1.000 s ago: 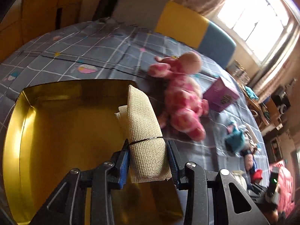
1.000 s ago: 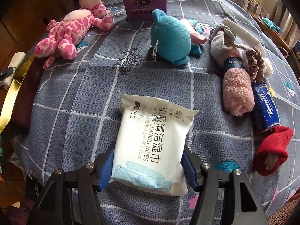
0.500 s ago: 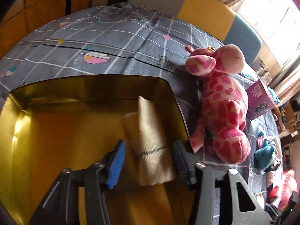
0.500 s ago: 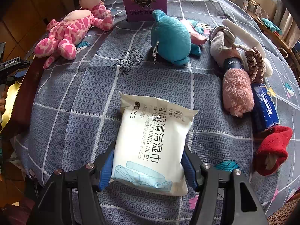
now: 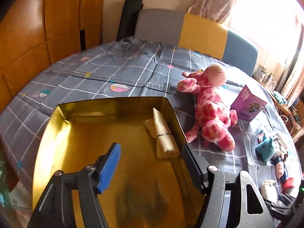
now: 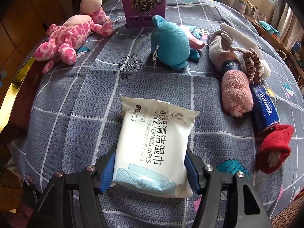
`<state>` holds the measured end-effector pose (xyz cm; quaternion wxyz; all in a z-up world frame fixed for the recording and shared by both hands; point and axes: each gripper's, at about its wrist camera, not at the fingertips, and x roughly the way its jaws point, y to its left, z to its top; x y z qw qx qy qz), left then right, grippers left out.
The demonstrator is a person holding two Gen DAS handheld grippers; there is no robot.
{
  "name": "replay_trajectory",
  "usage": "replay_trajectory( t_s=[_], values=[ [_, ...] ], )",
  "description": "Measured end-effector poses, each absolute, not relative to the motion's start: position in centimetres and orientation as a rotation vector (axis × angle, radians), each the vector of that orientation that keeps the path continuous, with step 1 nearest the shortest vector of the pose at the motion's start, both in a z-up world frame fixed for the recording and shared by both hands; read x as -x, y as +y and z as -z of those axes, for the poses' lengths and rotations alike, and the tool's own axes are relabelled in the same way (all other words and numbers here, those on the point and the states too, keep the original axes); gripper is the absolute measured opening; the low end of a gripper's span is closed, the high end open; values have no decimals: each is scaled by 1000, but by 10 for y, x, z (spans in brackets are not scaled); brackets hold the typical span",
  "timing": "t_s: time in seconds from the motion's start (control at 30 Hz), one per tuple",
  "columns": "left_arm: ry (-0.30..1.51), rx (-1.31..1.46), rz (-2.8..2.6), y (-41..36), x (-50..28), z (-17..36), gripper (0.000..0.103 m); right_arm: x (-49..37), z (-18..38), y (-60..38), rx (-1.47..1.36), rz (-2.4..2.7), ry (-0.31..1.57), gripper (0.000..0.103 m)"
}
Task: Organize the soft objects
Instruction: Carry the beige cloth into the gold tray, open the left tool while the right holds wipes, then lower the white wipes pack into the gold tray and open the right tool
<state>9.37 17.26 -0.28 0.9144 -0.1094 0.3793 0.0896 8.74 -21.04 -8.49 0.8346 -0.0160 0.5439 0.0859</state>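
A beige rolled cloth (image 5: 163, 136) lies inside the gold tin box (image 5: 57, 133), against its right wall. My left gripper (image 5: 152, 157) is open and empty above the box, just behind the cloth. My right gripper (image 6: 152, 169) is shut on a white pack of cleaning wipes (image 6: 153, 146) that rests on the grey checked tablecloth. A pink spotted plush giraffe (image 5: 210, 106) lies right of the box; it also shows in the right wrist view (image 6: 70, 34). A teal plush (image 6: 171, 41) lies beyond the wipes.
A purple box (image 6: 144, 5) stands at the back. At the right lie a grey plush with a scrunchie (image 6: 228, 51), a pink fuzzy roll (image 6: 235, 95), a blue tissue pack (image 6: 264, 108) and a red sock (image 6: 275, 148). The gold box edge (image 6: 13, 93) is at left.
My left gripper set the beige cloth into the gold box, opened and drew back. The right gripper and wipes pack have not moved.
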Motion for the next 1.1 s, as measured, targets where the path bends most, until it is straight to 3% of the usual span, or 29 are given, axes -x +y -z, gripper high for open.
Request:
replay_trajectory(
  t_s=[0.53, 1.1],
  values=[
    [725, 201, -222, 164, -33, -16, 74, -77, 44, -186, 58, -174, 1056, 62],
    [688, 281, -346, 217, -3, -21, 74, -93, -21, 25, 218, -681, 921, 62]
  ],
)
